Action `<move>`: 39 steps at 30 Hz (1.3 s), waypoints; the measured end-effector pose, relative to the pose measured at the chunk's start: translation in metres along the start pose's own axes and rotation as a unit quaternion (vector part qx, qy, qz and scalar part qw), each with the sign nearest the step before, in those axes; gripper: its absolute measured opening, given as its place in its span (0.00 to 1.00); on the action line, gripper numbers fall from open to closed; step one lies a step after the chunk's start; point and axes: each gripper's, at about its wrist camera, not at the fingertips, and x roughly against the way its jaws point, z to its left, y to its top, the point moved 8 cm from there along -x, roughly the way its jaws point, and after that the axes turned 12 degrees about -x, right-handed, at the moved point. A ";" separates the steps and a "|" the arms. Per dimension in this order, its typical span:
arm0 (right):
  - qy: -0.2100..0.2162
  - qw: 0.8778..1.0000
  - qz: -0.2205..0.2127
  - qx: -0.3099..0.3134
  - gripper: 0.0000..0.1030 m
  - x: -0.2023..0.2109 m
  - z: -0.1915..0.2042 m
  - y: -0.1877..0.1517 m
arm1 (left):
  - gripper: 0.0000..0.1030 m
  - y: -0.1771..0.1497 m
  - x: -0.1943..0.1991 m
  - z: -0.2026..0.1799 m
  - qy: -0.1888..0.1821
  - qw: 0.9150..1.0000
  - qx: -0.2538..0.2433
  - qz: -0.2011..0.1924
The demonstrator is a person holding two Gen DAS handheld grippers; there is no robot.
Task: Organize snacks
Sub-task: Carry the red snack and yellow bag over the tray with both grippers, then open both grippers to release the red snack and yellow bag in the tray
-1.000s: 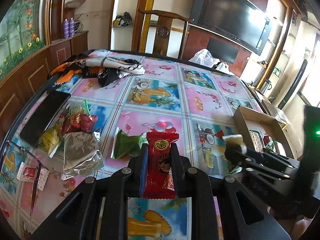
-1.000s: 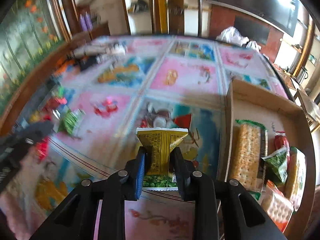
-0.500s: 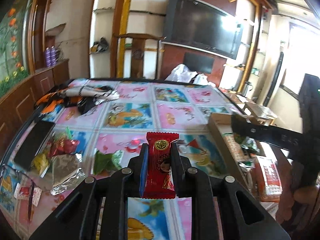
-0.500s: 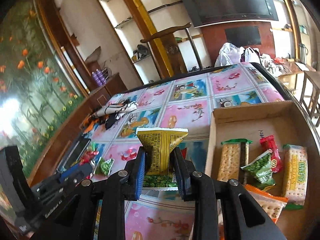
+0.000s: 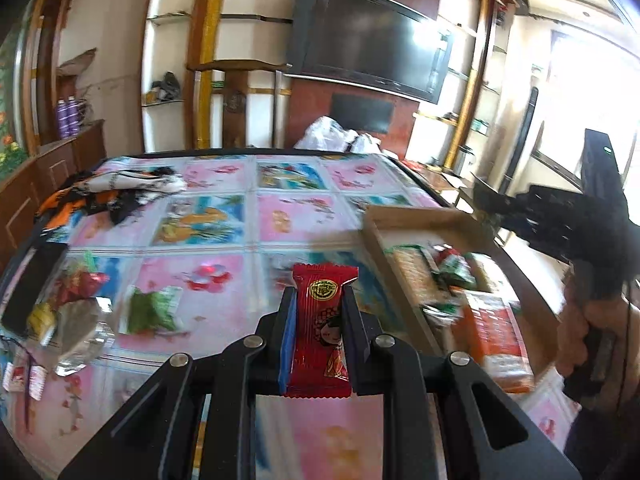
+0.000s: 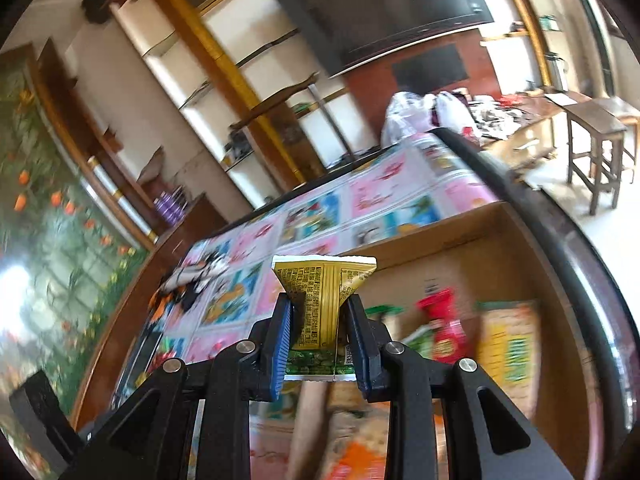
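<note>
**Left wrist and right wrist views: one snack packet clamped in each gripper**

Left wrist view: my left gripper (image 5: 318,322) is pinched narrow on a small red plastic candy packet with a gold seal and a cartoon face (image 5: 320,328). The packet stands upright between the pads, above the table with the pink-and-blue picture cloth (image 5: 280,216). A shallow brown cardboard tray (image 5: 404,216) sits at the table's right edge and holds cracker packs and a green pouch; the contents are blurred. Near the left edge lie a loose green foil pouch (image 5: 152,310), a crumpled silver wrapper (image 5: 80,320), red wrapped sweets (image 5: 78,284) and a flat black phone (image 5: 30,284). A bundle of orange, black and white cloth (image 5: 116,192) lies at the far left corner.

Right wrist view: my right gripper (image 6: 320,332) is clamped on a yellow-and-green printed snack sachet (image 6: 322,300), its top flaring above the pads. The view is tilted. The sachet hangs over the near part of the cardboard tray, where a red packet (image 6: 442,328) and a yellow-green cracker pack (image 6: 508,344) lie, both blurred.
</note>
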 end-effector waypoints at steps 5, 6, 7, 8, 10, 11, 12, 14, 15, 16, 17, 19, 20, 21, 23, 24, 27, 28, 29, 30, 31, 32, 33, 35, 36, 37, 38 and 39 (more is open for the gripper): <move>-0.019 0.999 -0.003 -0.030 0.28 0.005 -0.028 0.012 | 0.19 0.010 -0.005 -0.051 -0.041 0.999 -0.025 0.003; -0.025 0.999 -0.002 -0.033 0.28 0.005 -0.032 0.013 | 0.19 0.012 -0.008 -0.064 -0.054 0.998 -0.029 0.006; -0.029 0.999 -0.001 -0.034 0.28 0.005 -0.034 0.013 | 0.19 0.013 -0.011 -0.077 -0.068 0.997 -0.034 0.010; -0.034 0.999 0.001 -0.034 0.28 0.004 -0.036 0.013 | 0.19 0.014 -0.013 -0.085 -0.073 0.997 -0.038 0.012; -0.039 0.999 0.004 -0.035 0.28 0.004 -0.039 0.013 | 0.19 0.017 -0.020 -0.104 -0.082 0.995 -0.050 0.016; -0.040 0.999 0.006 -0.035 0.28 0.003 -0.040 0.012 | 0.19 0.019 -0.023 -0.112 -0.086 0.995 -0.056 0.018; -0.043 0.998 0.009 -0.035 0.28 0.001 -0.042 0.012 | 0.19 0.022 -0.028 -0.121 -0.089 0.994 -0.064 0.019; -0.049 0.998 0.009 -0.036 0.28 0.000 -0.045 0.013 | 0.19 0.030 -0.037 -0.131 -0.093 0.993 -0.066 0.018; -0.052 0.998 0.010 -0.037 0.28 -0.001 -0.047 0.013 | 0.19 0.033 -0.041 -0.134 -0.100 0.993 -0.063 0.021; -0.054 0.998 0.012 -0.038 0.28 -0.002 -0.048 0.013 | 0.19 0.036 -0.046 -0.136 -0.106 0.992 -0.059 0.025; -0.056 0.998 0.013 -0.039 0.28 -0.003 -0.050 0.013 | 0.19 0.039 -0.052 -0.139 -0.111 0.992 -0.056 0.030; -0.065 0.997 0.016 -0.039 0.28 -0.005 -0.053 0.012 | 0.19 0.041 -0.064 -0.140 -0.104 0.992 -0.057 0.036; -0.072 0.997 0.016 -0.038 0.28 -0.006 -0.056 0.012 | 0.19 0.040 -0.070 -0.140 -0.100 0.993 -0.056 0.041; -0.076 0.996 0.019 -0.040 0.28 -0.007 -0.059 0.012 | 0.19 0.036 -0.076 -0.139 -0.099 0.992 -0.053 0.048; -0.081 0.995 0.026 -0.046 0.28 -0.011 -0.063 0.010 | 0.19 0.030 -0.084 -0.134 -0.098 0.992 -0.046 0.059; -0.084 0.995 0.029 -0.047 0.28 -0.013 -0.065 0.009 | 0.19 0.028 -0.087 -0.131 -0.096 0.993 -0.041 0.062; -0.094 0.994 0.038 -0.045 0.28 -0.017 -0.067 0.006 | 0.19 0.024 -0.092 -0.126 -0.101 0.992 -0.033 0.068; -0.097 0.993 0.041 -0.045 0.28 -0.018 -0.068 0.004 | 0.19 0.024 -0.092 -0.125 -0.099 0.992 -0.035 0.068; -0.101 0.993 0.044 -0.045 0.28 -0.019 -0.070 0.003 | 0.19 0.023 -0.094 -0.124 -0.096 0.992 -0.037 0.068; -0.105 0.992 0.048 -0.046 0.28 -0.021 -0.072 0.001 | 0.19 0.021 -0.096 -0.123 -0.095 0.992 -0.037 0.070; -0.107 0.992 0.050 -0.047 0.28 -0.022 -0.073 0.001 | 0.19 0.019 -0.097 -0.123 -0.095 0.992 -0.036 0.072; -0.110 0.992 0.052 -0.046 0.28 -0.023 -0.074 -0.001 | 0.19 0.018 -0.099 -0.122 -0.096 0.992 -0.033 0.075; -0.111 0.991 0.053 -0.045 0.28 -0.024 -0.075 -0.001 | 0.19 0.016 -0.100 -0.121 -0.097 0.992 -0.032 0.077; -0.114 0.991 0.054 -0.041 0.28 -0.025 -0.073 -0.003 | 0.20 0.016 -0.101 -0.120 -0.098 0.992 -0.033 0.077; -0.114 0.991 0.055 -0.038 0.28 -0.026 -0.072 -0.004 | 0.19 0.016 -0.101 -0.120 -0.098 0.992 -0.034 0.076; -0.116 0.991 0.057 -0.036 0.28 -0.027 -0.071 -0.005 | 0.19 0.016 -0.100 -0.120 -0.098 0.992 -0.035 0.075; -0.118 0.991 0.058 -0.034 0.28 -0.027 -0.071 -0.006 | 0.19 0.015 -0.101 -0.120 -0.098 0.992 -0.035 0.075; -0.119 0.991 0.059 -0.034 0.28 -0.028 -0.071 -0.006 | 0.20 0.015 -0.101 -0.120 -0.098 0.992 -0.034 0.075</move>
